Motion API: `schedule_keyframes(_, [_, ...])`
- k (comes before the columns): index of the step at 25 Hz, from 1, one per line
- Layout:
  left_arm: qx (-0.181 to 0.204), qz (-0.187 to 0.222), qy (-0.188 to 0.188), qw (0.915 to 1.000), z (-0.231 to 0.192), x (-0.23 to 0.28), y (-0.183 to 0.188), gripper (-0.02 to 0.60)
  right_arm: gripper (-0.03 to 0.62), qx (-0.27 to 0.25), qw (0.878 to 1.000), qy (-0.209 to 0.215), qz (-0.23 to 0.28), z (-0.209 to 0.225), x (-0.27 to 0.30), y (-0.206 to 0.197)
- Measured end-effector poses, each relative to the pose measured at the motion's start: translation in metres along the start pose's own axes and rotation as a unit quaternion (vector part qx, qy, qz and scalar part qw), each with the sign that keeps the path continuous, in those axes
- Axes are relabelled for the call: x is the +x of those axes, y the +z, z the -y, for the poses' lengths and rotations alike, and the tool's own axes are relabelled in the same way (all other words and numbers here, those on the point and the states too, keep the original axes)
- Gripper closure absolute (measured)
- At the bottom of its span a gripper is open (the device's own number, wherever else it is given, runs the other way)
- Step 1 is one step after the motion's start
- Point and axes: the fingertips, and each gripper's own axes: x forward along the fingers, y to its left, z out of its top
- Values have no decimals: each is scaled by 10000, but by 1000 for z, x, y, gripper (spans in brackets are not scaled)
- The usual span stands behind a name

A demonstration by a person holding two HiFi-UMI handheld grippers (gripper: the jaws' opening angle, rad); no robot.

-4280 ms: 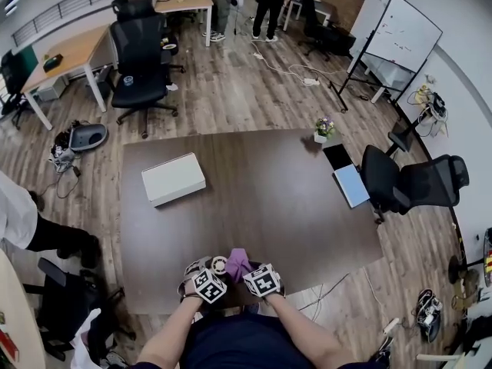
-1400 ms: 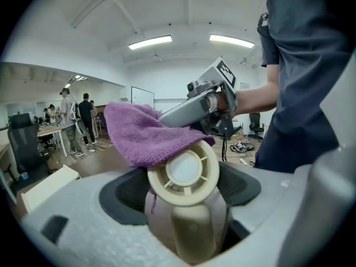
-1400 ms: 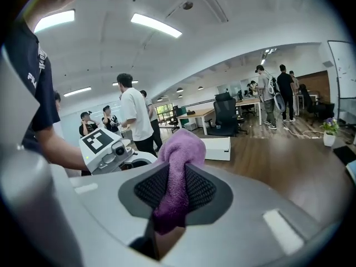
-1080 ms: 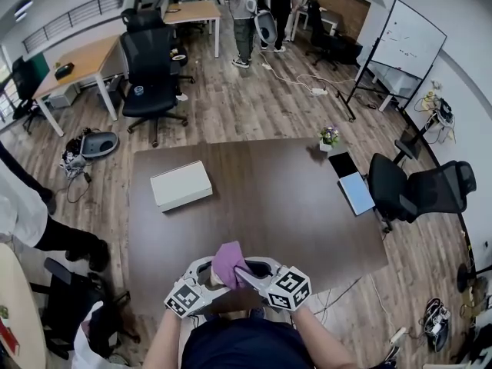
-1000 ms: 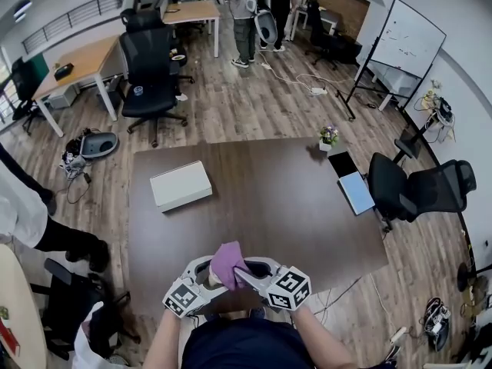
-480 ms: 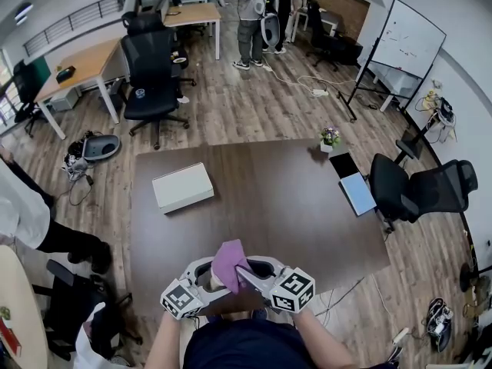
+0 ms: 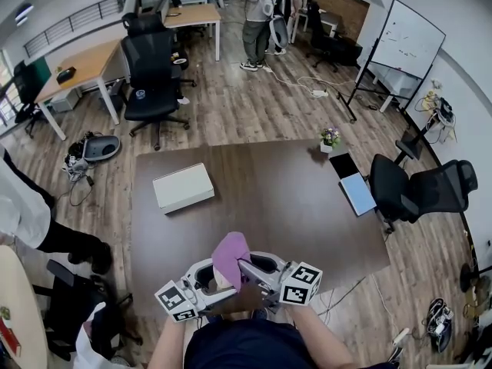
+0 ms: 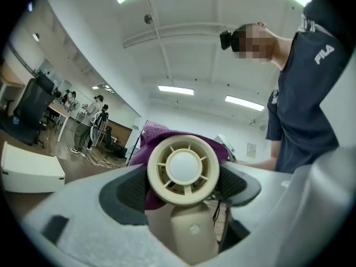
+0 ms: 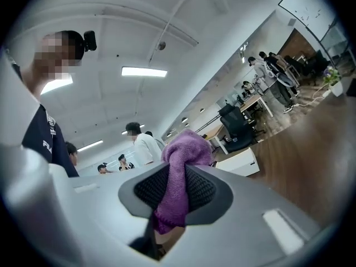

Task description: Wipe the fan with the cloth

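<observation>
A small cream hand fan [image 8: 183, 168] faces the left gripper view, its round head clamped between the two dark pads and its handle running down between them. My left gripper [image 8: 183, 187] is shut on it. A purple cloth [image 8: 158, 135] bunches right behind the fan's head. In the right gripper view the cloth [image 9: 179, 174] hangs pinched between the pads of my right gripper [image 9: 175, 192], which is shut on it. From the head view the left gripper [image 7: 204, 277] and the right gripper [image 7: 260, 269] meet above the table's near edge, with the cloth [image 7: 231, 254] on top.
A white box [image 7: 183, 187] lies on the brown table [image 7: 269, 198] at the far left. A small flower pot [image 7: 329, 138] stands at the far right corner. A black office chair [image 7: 419, 187] stands to the right of the table. People stand at the desks in the back.
Both grippers have risen toward the head camera with the fan and cloth and have rolled a little. The cloth stays against the fan's head.
</observation>
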Motion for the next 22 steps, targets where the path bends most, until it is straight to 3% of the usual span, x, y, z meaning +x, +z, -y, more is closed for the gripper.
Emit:
schedule_keyframes(6, [-435, 827, -57, 9956, -4, -7, 29, 207, 503, 42, 9992, 315, 232, -16, 4, 6])
schedule_keyframes(13, [-988, 1901, 14, 9768, -22, -22, 65, 207, 502, -148, 9986, 497, 118, -27, 14, 1])
schedule_keyframes(22, [-1064, 2421, 384, 9636, -45, -41, 92, 207, 502, -315, 9970, 682, -208, -40, 17, -20])
